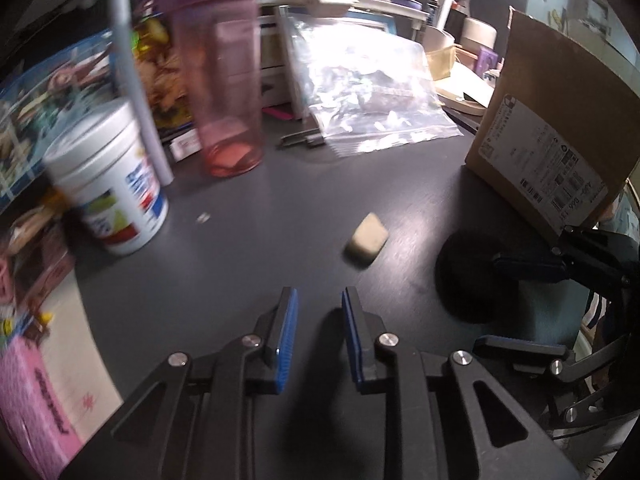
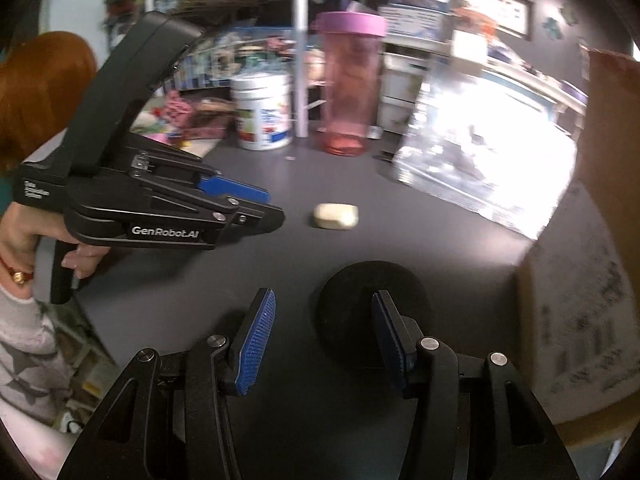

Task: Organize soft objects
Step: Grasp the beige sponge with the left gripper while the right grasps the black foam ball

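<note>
A small cream soft block lies on the dark round table; it also shows in the right wrist view. My left gripper is open and empty, short of the block and a little to its left. In the right wrist view the left gripper points at the block from the left. My right gripper is open and empty, above a flat black disc. The disc also shows in the left wrist view, with the right gripper beside it.
A pink tumbler with a purple lid, a white tub and a white pole stand at the back left. A clear plastic bag lies behind. A cardboard box stands at the right.
</note>
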Tool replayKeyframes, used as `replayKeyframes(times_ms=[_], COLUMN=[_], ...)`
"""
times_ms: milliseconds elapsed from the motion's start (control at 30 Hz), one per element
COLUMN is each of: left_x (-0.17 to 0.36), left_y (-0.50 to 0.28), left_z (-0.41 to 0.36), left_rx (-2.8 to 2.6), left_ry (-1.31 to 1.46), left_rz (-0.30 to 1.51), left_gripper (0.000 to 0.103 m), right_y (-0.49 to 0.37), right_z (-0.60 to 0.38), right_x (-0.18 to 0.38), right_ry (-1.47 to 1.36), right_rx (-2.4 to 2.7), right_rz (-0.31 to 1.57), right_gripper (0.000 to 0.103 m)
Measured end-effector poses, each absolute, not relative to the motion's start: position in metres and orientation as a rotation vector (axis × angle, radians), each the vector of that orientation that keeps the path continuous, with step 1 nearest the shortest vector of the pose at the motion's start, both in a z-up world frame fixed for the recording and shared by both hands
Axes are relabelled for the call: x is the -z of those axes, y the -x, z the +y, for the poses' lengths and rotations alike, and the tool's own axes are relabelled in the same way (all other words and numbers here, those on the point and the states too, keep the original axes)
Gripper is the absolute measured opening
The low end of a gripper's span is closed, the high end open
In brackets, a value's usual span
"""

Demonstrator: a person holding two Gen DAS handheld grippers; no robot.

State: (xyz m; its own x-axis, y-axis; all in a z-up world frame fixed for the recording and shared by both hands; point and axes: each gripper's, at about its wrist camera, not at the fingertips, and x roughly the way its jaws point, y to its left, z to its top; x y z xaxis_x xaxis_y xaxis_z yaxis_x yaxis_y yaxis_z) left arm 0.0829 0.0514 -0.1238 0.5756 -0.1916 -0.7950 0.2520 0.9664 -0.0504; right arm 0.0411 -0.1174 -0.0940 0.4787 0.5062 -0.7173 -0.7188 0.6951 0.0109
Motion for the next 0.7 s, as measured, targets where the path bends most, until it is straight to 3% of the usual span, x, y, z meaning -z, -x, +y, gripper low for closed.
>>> replayKeyframes(times_ms=[133,233,700], left_x=[0.124,0.124,0.126], left_y=[-0.085,-0.093,-0.127], left_z=[0.048,0.037,0.0], left_rx=[0.265,0.298,0.354], left_ry=[-0.071,-0.071,-0.142], left_rz=[0.922,0.918,0.921], left_gripper=[0.029,0.04,0.037], right_y=[-0.043,-0.05,-0.061], right_z=[-0.117,-0.123,-0.124], right_x=[0.091,0.093,0.104], right_ry=[0.29,0.288,0.302], right_rx=[-0.746,-0.677,-0.687], right_rz=[0.748,0.757,0.792], right_gripper=[0.047,0.063,0.067])
